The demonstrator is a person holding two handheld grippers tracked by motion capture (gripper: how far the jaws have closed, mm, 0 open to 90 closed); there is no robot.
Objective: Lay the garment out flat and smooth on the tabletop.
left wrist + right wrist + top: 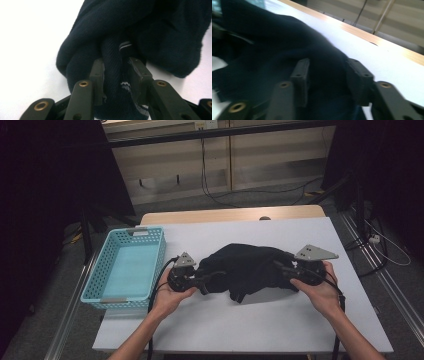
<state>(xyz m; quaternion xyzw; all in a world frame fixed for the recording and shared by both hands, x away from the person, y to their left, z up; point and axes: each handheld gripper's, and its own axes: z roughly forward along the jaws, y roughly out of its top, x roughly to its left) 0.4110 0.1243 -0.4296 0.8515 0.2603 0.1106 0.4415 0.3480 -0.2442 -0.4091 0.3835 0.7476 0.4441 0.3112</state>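
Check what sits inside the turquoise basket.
The turquoise basket shows a bare floor, nothing inside; its near wall hides a strip. The dark garment lies on the table beside it.

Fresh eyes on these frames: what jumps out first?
The dark navy garment bunched mid-table on the white table, gripped from both sides: the left tongs are shut on a ribbed fold with white stripes, and the right tongs straddle cloth at its other end. Next, the empty turquoise basket at the table's left edge.
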